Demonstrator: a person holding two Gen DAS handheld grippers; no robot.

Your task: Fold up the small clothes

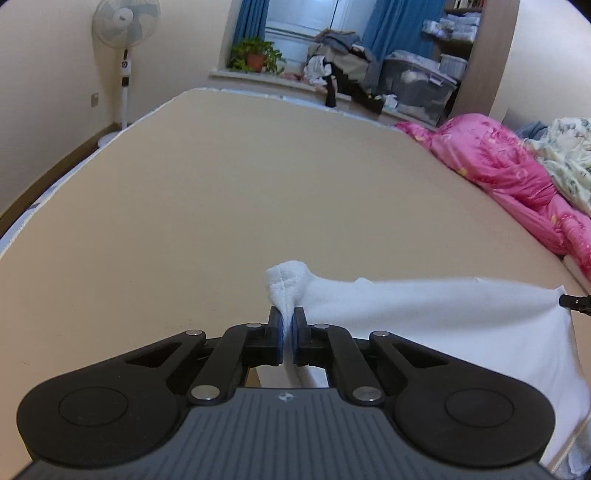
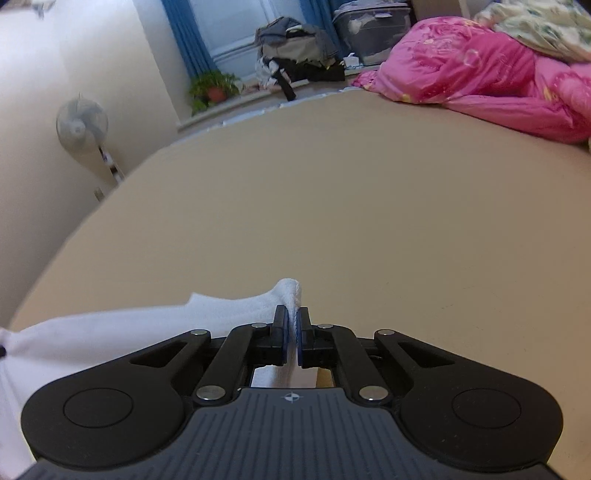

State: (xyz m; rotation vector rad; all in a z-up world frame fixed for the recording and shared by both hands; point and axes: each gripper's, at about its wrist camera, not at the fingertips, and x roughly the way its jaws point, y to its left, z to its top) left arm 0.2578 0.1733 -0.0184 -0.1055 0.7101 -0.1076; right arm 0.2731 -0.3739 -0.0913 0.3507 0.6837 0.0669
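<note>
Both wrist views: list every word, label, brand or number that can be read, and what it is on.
No readable text in either view.
Fan: mark on hub, too blurred to read.
Left tongs and right tongs: only a small crosshair symbol on each body, no letters.
</note>
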